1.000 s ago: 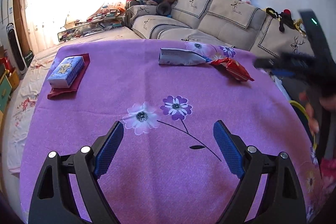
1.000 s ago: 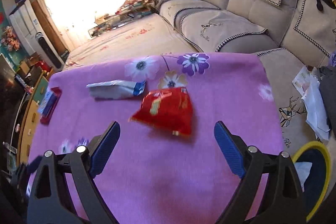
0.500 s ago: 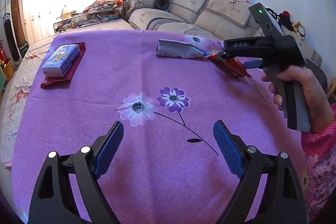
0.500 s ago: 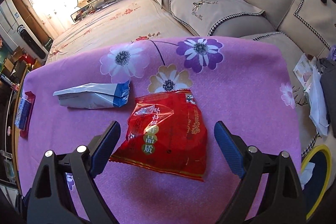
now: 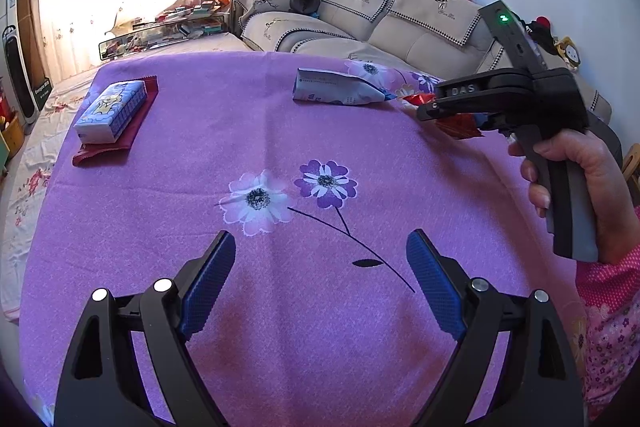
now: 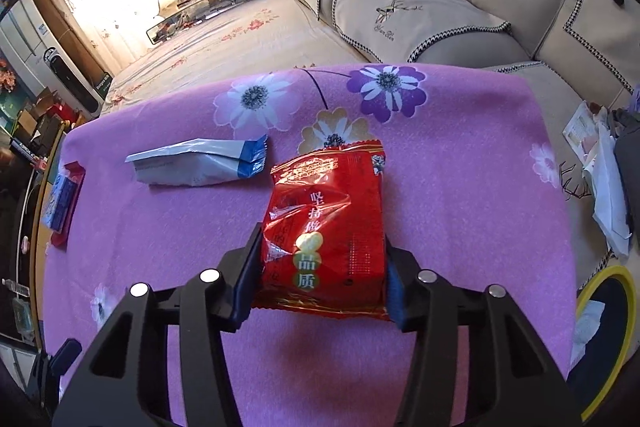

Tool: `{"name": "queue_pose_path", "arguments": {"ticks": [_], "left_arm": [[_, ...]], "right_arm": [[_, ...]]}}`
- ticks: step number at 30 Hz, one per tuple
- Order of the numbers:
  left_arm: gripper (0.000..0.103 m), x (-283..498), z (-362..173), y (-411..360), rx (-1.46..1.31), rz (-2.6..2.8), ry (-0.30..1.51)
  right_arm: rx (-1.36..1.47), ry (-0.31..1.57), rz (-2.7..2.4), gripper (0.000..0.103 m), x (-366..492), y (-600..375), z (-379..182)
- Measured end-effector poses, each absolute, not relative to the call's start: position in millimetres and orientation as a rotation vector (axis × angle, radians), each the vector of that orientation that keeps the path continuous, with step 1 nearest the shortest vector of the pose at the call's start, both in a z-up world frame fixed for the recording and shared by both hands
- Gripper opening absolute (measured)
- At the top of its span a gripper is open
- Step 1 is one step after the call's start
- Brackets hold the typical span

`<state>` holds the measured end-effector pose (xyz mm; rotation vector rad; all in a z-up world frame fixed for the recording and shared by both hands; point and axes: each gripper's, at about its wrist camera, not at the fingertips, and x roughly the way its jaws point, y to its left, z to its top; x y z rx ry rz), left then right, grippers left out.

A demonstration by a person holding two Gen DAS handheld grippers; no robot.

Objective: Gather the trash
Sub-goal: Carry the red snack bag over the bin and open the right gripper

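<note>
A living room is showing, with a beige sofa (image 6: 420,15) behind a table under a purple flowered cloth (image 5: 280,131) and bright window light at eleven o'clock. In the right wrist view, the right gripper (image 6: 320,273) is closing on a red snack packet (image 6: 326,227): its two blue-padded fingers (image 6: 248,271) are pressing against the packet's left and right edges, narrowed to about the packet's width, and the foil is wrinkling between them. The packet is lying flat on the cloth, stretching toward twelve o'clock. A white and blue wrapper (image 6: 200,165) is resting at ten o'clock from it, close but apart. A yellow-rimmed bin (image 6: 616,307) is sitting off the table at four o'clock, probably the place for the trash.

In the left wrist view, the left gripper (image 5: 320,283) is hovering over bare cloth, fingers spread wide and holding nothing. A blue tissue pack (image 5: 110,111) on a dark red cloth is lying at ten o'clock.

To do this well, the squeeze should probably firm up before lifting, since slick foil may slip; then a straight lift would avoid dragging the tablecloth.
</note>
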<state>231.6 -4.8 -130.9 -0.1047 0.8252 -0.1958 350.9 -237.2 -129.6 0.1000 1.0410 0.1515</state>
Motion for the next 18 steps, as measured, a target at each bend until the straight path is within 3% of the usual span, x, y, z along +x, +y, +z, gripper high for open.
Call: {"name": "queue_pose_path", "arguments": {"ticks": [9, 18], "left_arm": [[0.086, 232.9, -133.1, -5.1, -0.098, -0.195, 0.826], [0.086, 230.0, -131.0, -8.0, -0.091, -0.2, 0.813]], "right_arm": [[0.126, 0.93, 0.182, 0.05, 270.9, -278.1, -89.7], [0.207, 0.897, -0.069, 0.051, 187.2, -406.3, -90.9]]}}
